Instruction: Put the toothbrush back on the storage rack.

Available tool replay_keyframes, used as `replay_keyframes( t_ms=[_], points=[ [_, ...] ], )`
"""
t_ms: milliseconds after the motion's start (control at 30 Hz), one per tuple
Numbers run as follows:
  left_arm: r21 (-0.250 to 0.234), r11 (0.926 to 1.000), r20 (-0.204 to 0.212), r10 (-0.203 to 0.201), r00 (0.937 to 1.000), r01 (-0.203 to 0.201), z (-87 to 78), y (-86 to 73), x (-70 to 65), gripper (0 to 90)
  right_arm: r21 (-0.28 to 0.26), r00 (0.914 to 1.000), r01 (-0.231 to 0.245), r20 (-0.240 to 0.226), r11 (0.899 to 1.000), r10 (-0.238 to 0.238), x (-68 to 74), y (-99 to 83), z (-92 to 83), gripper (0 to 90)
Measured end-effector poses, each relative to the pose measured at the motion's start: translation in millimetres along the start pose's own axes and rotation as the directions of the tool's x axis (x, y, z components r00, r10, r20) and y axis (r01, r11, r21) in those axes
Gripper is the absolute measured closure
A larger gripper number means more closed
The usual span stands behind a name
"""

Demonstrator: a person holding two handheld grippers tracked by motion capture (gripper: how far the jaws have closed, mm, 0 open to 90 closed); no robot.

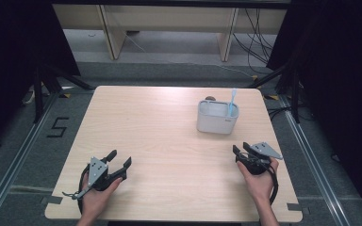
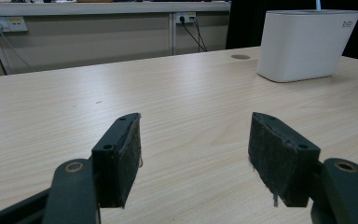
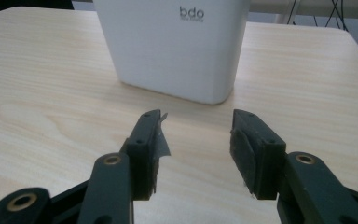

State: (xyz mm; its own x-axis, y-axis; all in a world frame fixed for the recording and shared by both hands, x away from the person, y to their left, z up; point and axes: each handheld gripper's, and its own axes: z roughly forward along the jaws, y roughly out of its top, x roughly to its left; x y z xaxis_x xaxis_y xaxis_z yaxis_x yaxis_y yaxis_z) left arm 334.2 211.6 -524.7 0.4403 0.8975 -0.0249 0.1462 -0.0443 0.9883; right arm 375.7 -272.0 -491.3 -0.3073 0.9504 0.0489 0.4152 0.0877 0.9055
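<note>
A: Container? 
B: White container [image 1: 218, 117] far right on surface [image 1: 160, 141], blue stick [image 1: 232, 101] inside. 
A: Tools? 
B: Right tool [image 1: 242, 149] near it, left tool [image 1: 119, 159] well apart; both gaping, empty.

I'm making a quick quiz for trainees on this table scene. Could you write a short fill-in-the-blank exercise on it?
1. The white container stands on the ____ table.
2. A light ____ utensil sticks up from the container.
3. The jaws of the right gripper are ____, with nothing between them.

Missing words: wooden; blue; open
</note>
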Motion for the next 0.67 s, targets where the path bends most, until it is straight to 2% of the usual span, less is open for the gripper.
replay_keyframes(
  t_ms=[33, 67, 133, 167, 233, 267, 333, 367, 400, 433, 467, 500, 533, 567, 667],
  points=[
    [0.001, 1.0, 0.0, -0.001, 1.0, 0.001, -0.1, 0.0, 0.0, 34.1, 0.009, 0.9997, -0.022, 0.004, 1.0, 0.022, 2.8, -3.6, -1.2, 53.7],
    [0.001, 1.0, 0.0, -0.002, 1.0, 0.002, -0.1, 0.0, 0.1, 34.1, 0.007, 0.9999, -0.005, -0.011, 1.0, 0.005, 1.9, -6.7, -0.4, 53.6],
    [0.003, 1.0, -0.002, -0.004, 1.0, 0.004, -0.4, 0.1, 0.1, 34.1, -0.007, 1.0, -0.01, -0.003, 1.0, 0.01, 2.7, -13.3, -0.5, 53.6],
    [0.017, 0.9998, -0.005, -0.005, 1.0, 0.005, -1.8, 0.5, 0.0, 34.1, -0.003, 0.999, -0.043, 0.006, 0.999, 0.043, 6.0, -16.1, -1.1, 53.9],
    [0.016, 0.9999, -0.003, -0.005, 1.0, 0.005, -1.9, 0.5, 0.2, 34.0, -0.018, 0.9997, -0.012, 0.02, 1.0, 0.012, 5.4, -18.8, 0.3, 54.1],
    [0.017, 0.9998, -0.004, -0.006, 1.0, 0.006, -2.0, 0.5, 0.4, 33.9, -0.008, 0.9997, -0.005, 0.022, 1.0, 0.005, 6.3, -18.6, -0.9, 54.1],
    [0.016, 0.9998, -0.004, -0.01, 0.9999, 0.01, -2.2, 0.5, 0.8, 33.8, -0.032, 0.9995, -0.03, 0.01, 0.999, 0.03, 8.4, -18.3, -1.6, 54.1],
    [0.015, 0.9998, -0.004, -0.012, 0.9999, 0.012, -2.2, 0.5, 0.9, 33.8, -0.038, 1.0, 0.003, 0.009, 0.999, -0.002, 6.7, -17.8, -1.7, 54.1],
    [0.014, 0.9998, -0.004, -0.012, 0.9999, 0.012, -2.2, 0.5, 1.1, 33.7, -0.029, 1.0, -0.008, 0.004, 1.0, 0.008, 8.2, -18.4, -1.8, 54.2],
    [0.013, 0.9998, -0.004, -0.013, 0.9999, 0.014, -2.3, 0.4, 1.1, 33.7, -0.033, 0.9996, 0.013, 0.026, 0.999, -0.012, 7.2, -18.6, -2.1, 54.3],
    [0.012, 0.9998, -0.003, -0.014, 0.9999, 0.014, -2.4, 0.4, 1.1, 33.7, -0.034, 0.9994, -0.036, -0.002, 0.999, 0.036, 10.2, -19.6, -3.0, 54.3],
    [0.011, 0.9998, -0.003, -0.015, 0.9999, 0.015, -2.4, 0.4, 1.1, 33.6, -0.04, 0.9998, 0.004, 0.02, 0.999, -0.003, 7.8, -19.7, -2.7, 54.2],
    [0.011, 0.9998, -0.003, -0.016, 0.9999, 0.016, -2.3, 0.4, 1.2, 33.6, -0.037, 0.9996, -0.022, 0.018, 0.999, 0.022, 9.5, -20.5, -2.8, 54.2],
    [0.012, 0.9998, -0.003, -0.017, 0.9999, 0.017, -2.2, 0.4, 1.4, 33.6, -0.032, 0.9999, 0.006, 0.014, 0.999, -0.005, 7.1, -20.4, -3.0, 54.2],
    [0.013, 0.9997, -0.004, -0.02, 0.9998, 0.02, -1.9, 0.5, 1.7, 33.6, -0.024, 1.0, -0.005, 0.004, 1.0, 0.005, 7.2, -20.8, -3.4, 54.1]
  ],
)
